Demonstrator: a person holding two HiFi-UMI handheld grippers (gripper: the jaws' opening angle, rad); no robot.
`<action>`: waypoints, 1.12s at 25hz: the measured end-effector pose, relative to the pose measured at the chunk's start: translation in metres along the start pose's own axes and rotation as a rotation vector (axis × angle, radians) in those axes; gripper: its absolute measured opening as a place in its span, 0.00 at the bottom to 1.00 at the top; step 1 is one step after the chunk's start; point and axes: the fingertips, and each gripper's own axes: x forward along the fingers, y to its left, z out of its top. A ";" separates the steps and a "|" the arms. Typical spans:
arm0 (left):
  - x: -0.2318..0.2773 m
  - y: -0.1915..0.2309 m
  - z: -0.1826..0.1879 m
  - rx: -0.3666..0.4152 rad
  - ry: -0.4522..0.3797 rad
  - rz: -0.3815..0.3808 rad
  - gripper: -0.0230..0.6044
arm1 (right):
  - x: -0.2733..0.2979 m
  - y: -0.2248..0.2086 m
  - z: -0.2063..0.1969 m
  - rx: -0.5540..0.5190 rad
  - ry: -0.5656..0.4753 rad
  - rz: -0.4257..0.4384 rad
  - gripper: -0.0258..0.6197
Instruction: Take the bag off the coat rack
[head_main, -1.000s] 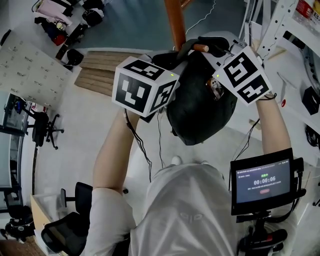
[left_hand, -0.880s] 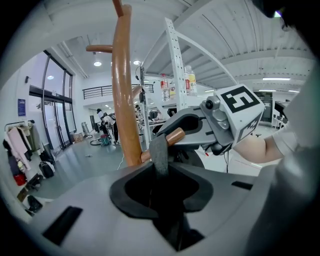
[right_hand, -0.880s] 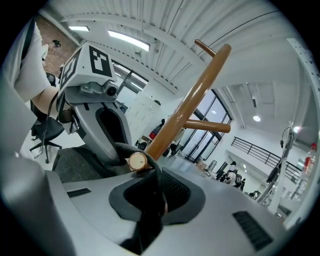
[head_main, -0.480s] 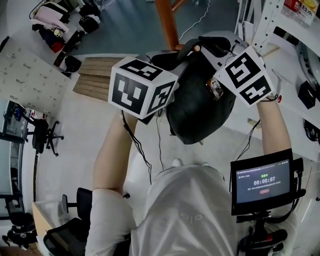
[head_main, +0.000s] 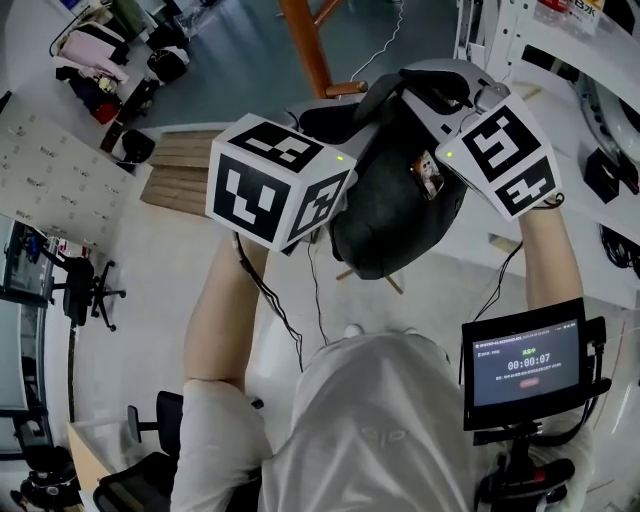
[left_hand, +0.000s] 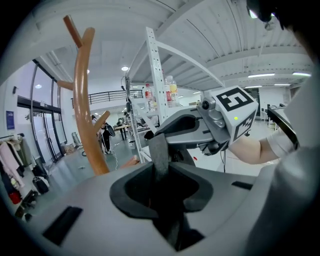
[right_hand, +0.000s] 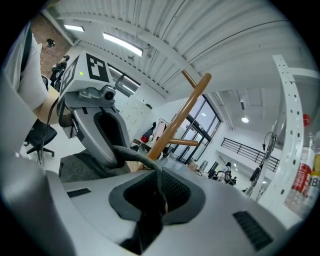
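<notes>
Black bag (head_main: 395, 215) centre frame, left gripper (left_hand: 161, 172) and right gripper (right_hand: 159, 195) each pinching its strap (left_hand: 159, 145), wooden coat rack (head_main: 305, 45) upper centre.

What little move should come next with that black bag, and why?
Probably draw the bag back from the coat rack: left gripper and right gripper both clamp its strap, which looks clear of it.

White short-sleeved shirt (head_main: 380, 420); grey tongs (left_hand: 160, 155) carry black-and-white marker cubes (head_main: 275, 180); black cables (head_main: 285, 320)
</notes>
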 end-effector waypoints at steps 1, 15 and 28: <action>-0.001 -0.002 0.003 0.009 -0.002 -0.004 0.18 | -0.003 -0.001 0.002 0.000 0.002 -0.004 0.11; -0.068 -0.090 0.023 0.092 -0.030 -0.159 0.18 | -0.106 0.039 0.041 0.021 0.069 -0.100 0.11; -0.031 -0.147 0.036 0.222 -0.062 -0.348 0.18 | -0.169 0.027 -0.004 0.121 0.171 -0.230 0.11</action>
